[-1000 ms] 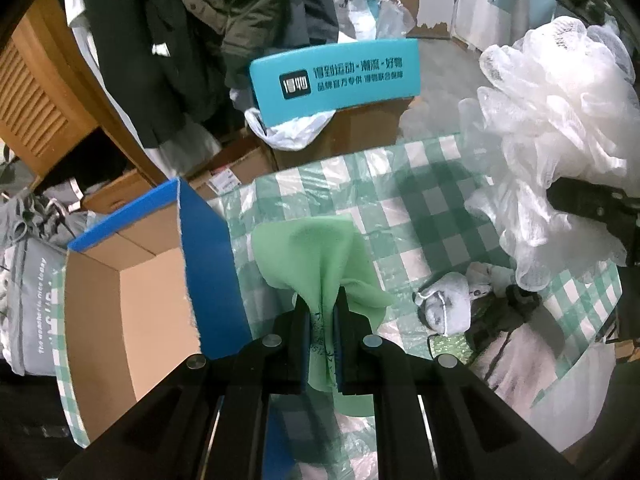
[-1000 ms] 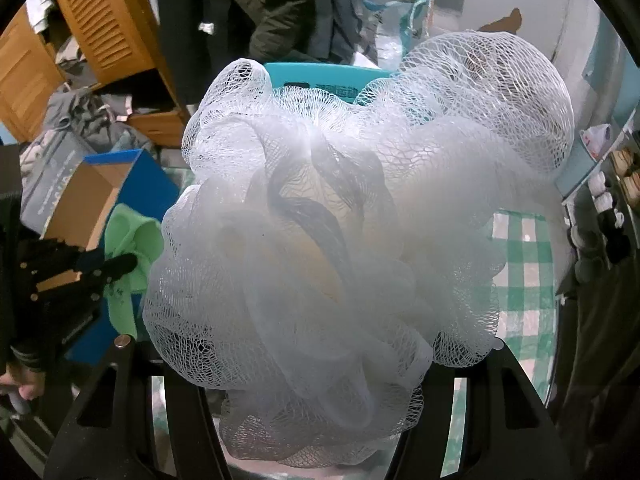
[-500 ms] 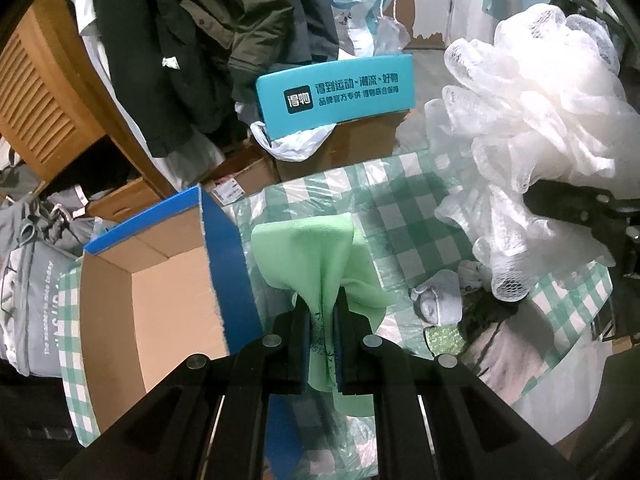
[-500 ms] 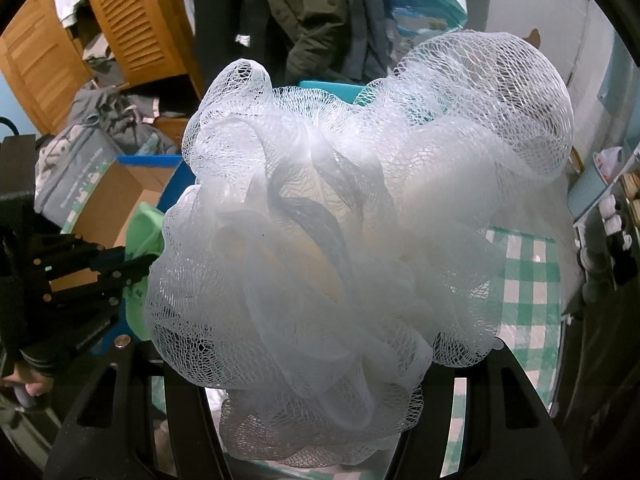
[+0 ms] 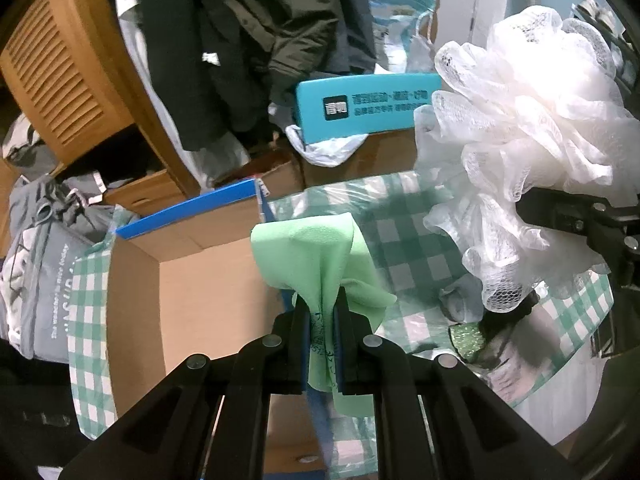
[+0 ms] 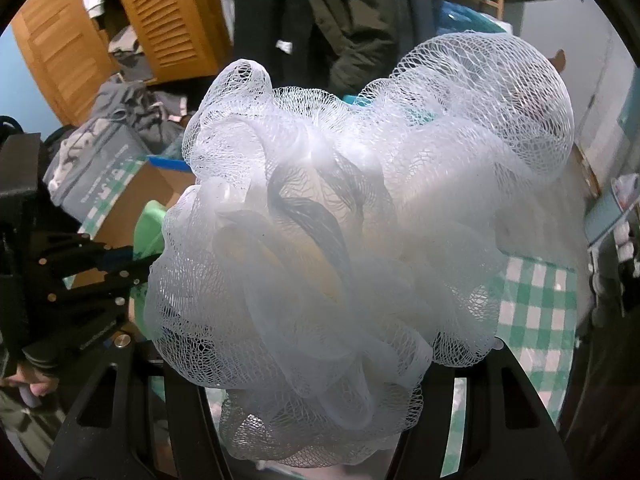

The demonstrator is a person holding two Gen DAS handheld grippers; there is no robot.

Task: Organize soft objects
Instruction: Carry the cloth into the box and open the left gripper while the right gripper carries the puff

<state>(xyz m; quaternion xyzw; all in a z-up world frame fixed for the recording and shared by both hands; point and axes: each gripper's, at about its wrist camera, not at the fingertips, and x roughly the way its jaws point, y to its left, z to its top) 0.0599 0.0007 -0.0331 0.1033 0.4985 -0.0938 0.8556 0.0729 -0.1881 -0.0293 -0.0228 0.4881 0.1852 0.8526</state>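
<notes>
My left gripper (image 5: 322, 312) is shut on a light green cloth (image 5: 316, 260), which hangs in the air by the right wall of an open cardboard box with a blue outside (image 5: 192, 280). The right gripper (image 6: 320, 400) is shut on a big white mesh bath pouf (image 6: 352, 248) that fills its view and hides its fingertips. In the left wrist view the pouf (image 5: 528, 152) floats at the right above the green-checked tablecloth (image 5: 404, 240). The green cloth (image 6: 150, 228) and left gripper (image 6: 132, 270) peek out at the pouf's left.
A small grey-white soft item (image 5: 460, 296) and a glittery green piece (image 5: 468, 336) lie on the table beneath the pouf. Behind the table stand a teal box (image 5: 364, 106), hanging dark coats (image 5: 256, 40) and a wooden louvred cabinet (image 5: 68, 76). A grey bag (image 5: 44, 280) sits left of the box.
Both grippers have risen and drifted toward the cardboard box with their loads. The box has moved right and nearer the middle in the left wrist view, showing more of its inside.
</notes>
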